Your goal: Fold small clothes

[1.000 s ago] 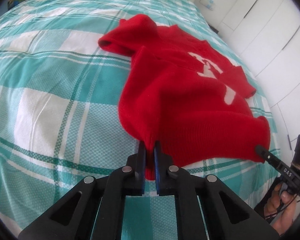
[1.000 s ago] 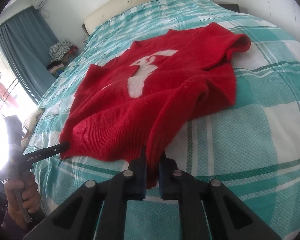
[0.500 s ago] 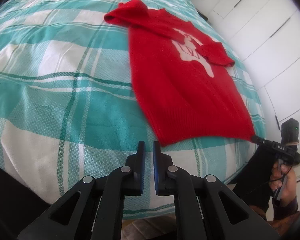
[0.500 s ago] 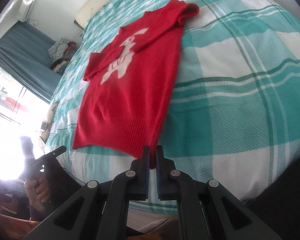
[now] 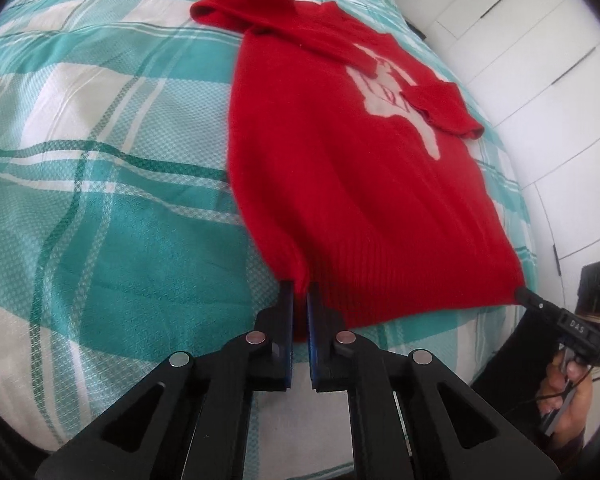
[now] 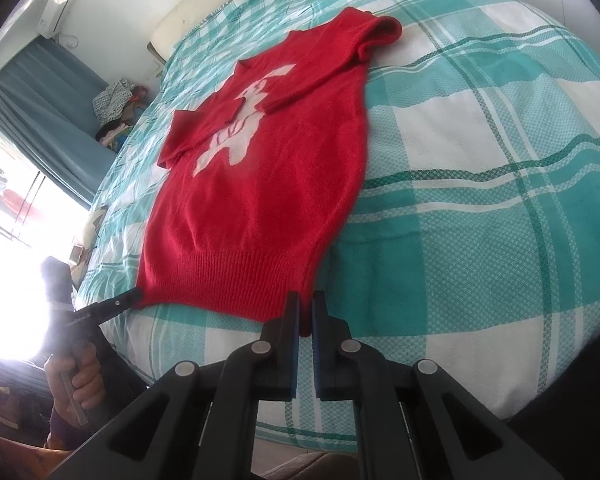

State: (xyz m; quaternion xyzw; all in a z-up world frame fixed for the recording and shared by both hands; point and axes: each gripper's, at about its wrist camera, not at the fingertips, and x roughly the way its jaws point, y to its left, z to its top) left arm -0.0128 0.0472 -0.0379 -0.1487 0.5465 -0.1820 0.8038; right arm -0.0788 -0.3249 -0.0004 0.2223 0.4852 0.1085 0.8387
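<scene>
"DAS" — white letters, on the right hand-held gripper (image 5: 521, 294), sweater lettering unreadable

Knit wool-look sweater on woven cotton-look bedspread; matt plastic grippers.

Red sweater (image 5: 340, 168): soft fuzzy knit, ribbed hem, matt, w/ flat white knitted-in motif (image 5: 396, 96). Bedspread (image 5: 112, 184): teal/white check cloth, waffle-like weave, slightly creased, no sheen. Left gripper (image 5: 299, 292) & right gripper (image 6: 306, 300): black matt plastic, smooth, blue pad edges, shiny round metal pins at joints. Wardrobe doors (image 5: 540, 60): smooth white panels, semi-matt. Curtain (image 6: 48, 120): blue-grey cloth, soft folds.
</scene>
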